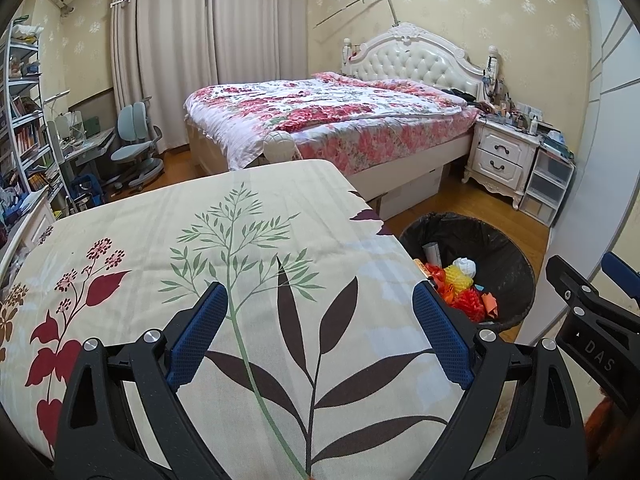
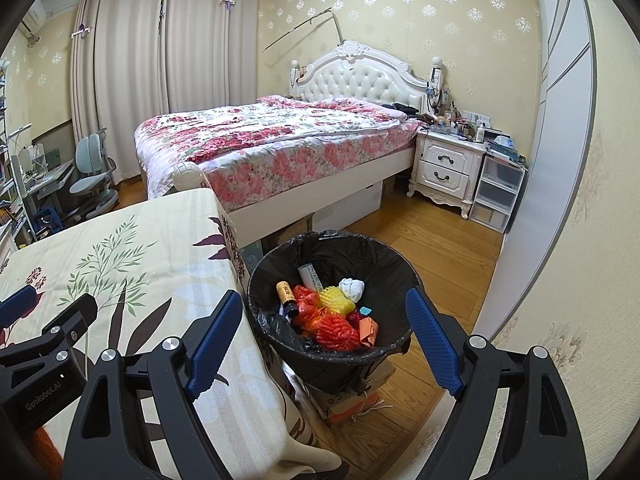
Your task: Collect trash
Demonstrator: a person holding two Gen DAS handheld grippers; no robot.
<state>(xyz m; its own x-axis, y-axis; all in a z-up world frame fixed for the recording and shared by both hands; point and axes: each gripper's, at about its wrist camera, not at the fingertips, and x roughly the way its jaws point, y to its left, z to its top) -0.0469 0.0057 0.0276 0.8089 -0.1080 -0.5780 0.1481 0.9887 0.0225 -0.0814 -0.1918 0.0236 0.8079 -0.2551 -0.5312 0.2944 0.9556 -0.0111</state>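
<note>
A round bin (image 2: 400, 276) lined with a black plastic bag stands upright just beside the corner of the table (image 2: 120, 264), its rim below the tabletop. It seems to rest on a cardboard box (image 2: 348, 400) tied with string, though the bin hides most of that. The bag's edge is folded loosely over the rim and wrinkled.

Inside the bin the trash lies in a heap. A small brown bottle (image 2: 287, 298) with a yellow label leans on the side nearest the table. Beside it are orange plastic scraps (image 2: 306, 300), a yellow foam net (image 2: 336, 300), a red foam net (image 2: 338, 330), a crumpled white wad (image 2: 352, 288), a grey tube (image 2: 310, 274) and folded orange paper (image 2: 368, 328).
</note>
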